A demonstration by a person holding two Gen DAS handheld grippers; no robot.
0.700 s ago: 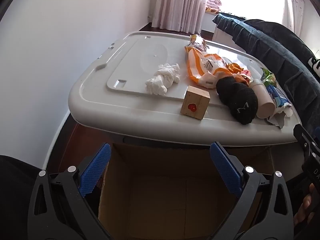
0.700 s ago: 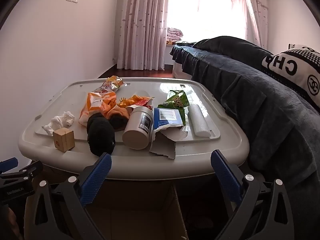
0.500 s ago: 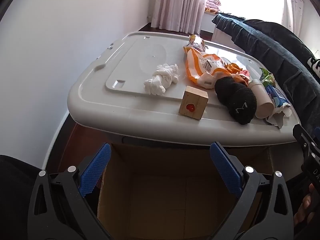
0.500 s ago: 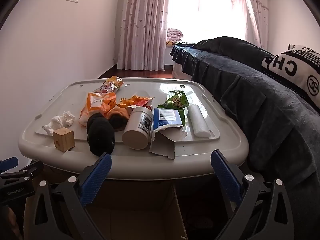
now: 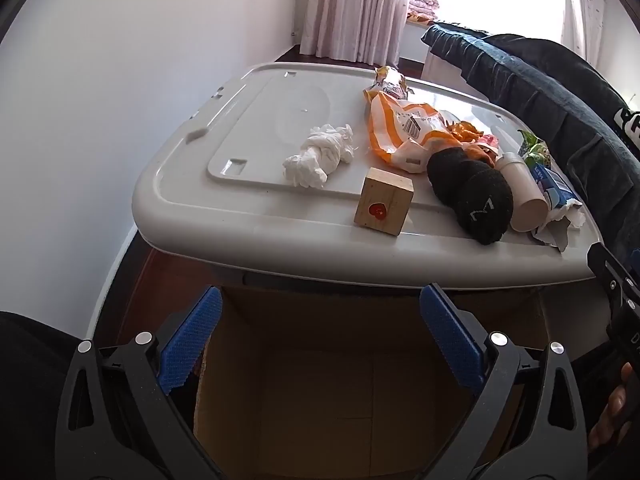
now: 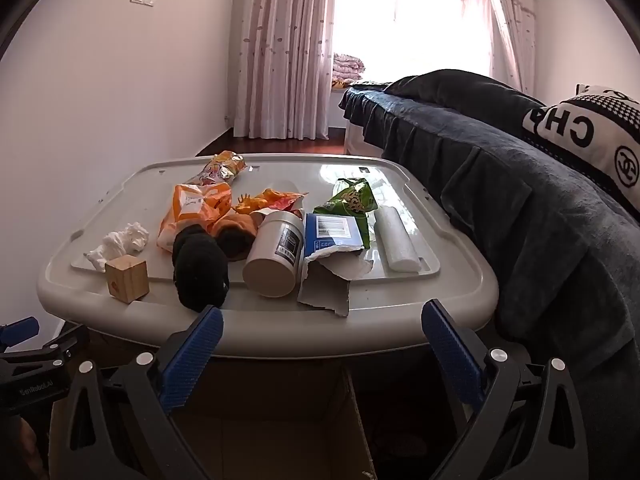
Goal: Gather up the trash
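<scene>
Trash lies on a grey plastic lid (image 5: 248, 120) (image 6: 452, 280): crumpled white tissue (image 5: 320, 156) (image 6: 120, 240), orange snack bag (image 5: 404, 128) (image 6: 196, 208), green wrapper (image 6: 352, 200), torn blue-and-white carton (image 6: 332, 240), white jar on its side (image 6: 276, 256) (image 5: 524, 192), white foam roll (image 6: 396, 240). An open cardboard box (image 5: 360, 380) (image 6: 272, 420) stands below the lid's near edge. My left gripper (image 5: 320, 340) is open and empty above the box. My right gripper (image 6: 320, 352) is open and empty before the lid's edge.
A wooden cube with a red mark (image 5: 384, 206) (image 6: 127, 280) and black socks (image 5: 472, 196) (image 6: 200, 268) also lie on the lid. A dark-covered bed (image 6: 540, 184) runs along the right. A white wall (image 5: 100, 100) is on the left.
The left gripper has drifted slightly right and forward, so the lid sits a little lower and leftward in its view. The right gripper has barely moved. Both stay open.
</scene>
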